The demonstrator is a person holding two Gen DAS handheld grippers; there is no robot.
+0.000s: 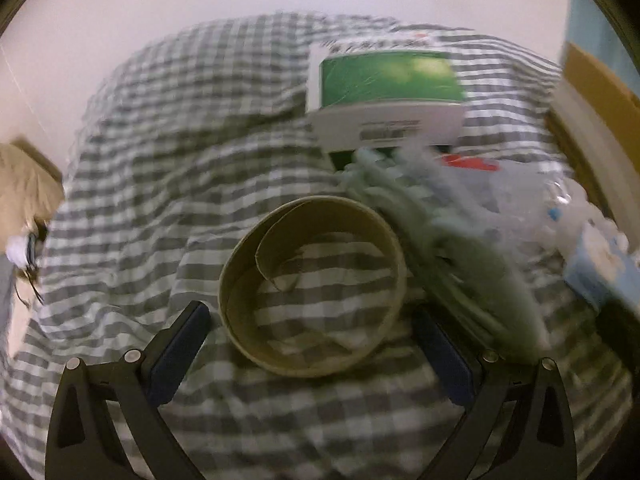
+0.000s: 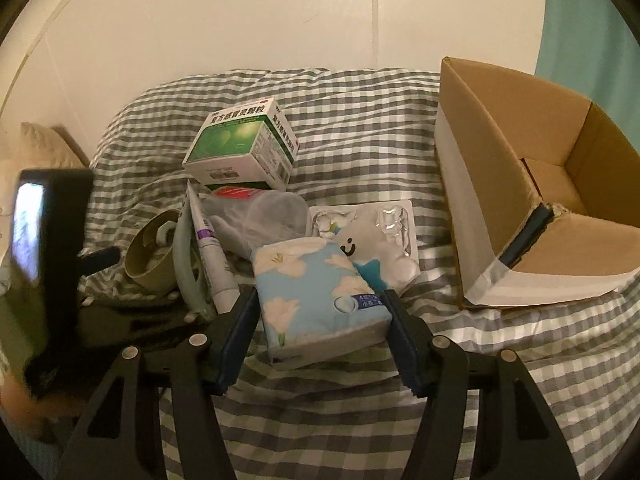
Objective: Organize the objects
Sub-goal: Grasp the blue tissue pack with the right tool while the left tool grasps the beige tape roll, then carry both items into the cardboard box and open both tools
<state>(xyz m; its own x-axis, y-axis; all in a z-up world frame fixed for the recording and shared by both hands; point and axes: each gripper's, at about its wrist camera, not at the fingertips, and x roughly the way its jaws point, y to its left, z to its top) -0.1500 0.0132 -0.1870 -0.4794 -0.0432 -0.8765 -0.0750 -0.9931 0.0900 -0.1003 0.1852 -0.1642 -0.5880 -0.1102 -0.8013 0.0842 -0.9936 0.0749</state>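
Sitting at the pile's near edge on the checked bed (image 2: 360,420), the tissue pack (image 2: 320,300) lies between the right claw's (image 2: 322,344) wide fingers; squeeze it gently mid-body, then carry to the cardboard box (image 2: 500,168). The left claw (image 1: 310,354) gapes around the cardboard ring (image 1: 312,284).

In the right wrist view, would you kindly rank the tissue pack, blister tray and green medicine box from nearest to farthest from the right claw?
1. Tissue pack, between the right claw's fingers.
2. Blister tray, just behind, slightly right.
3. Green medicine box, farthest back, left of centre.
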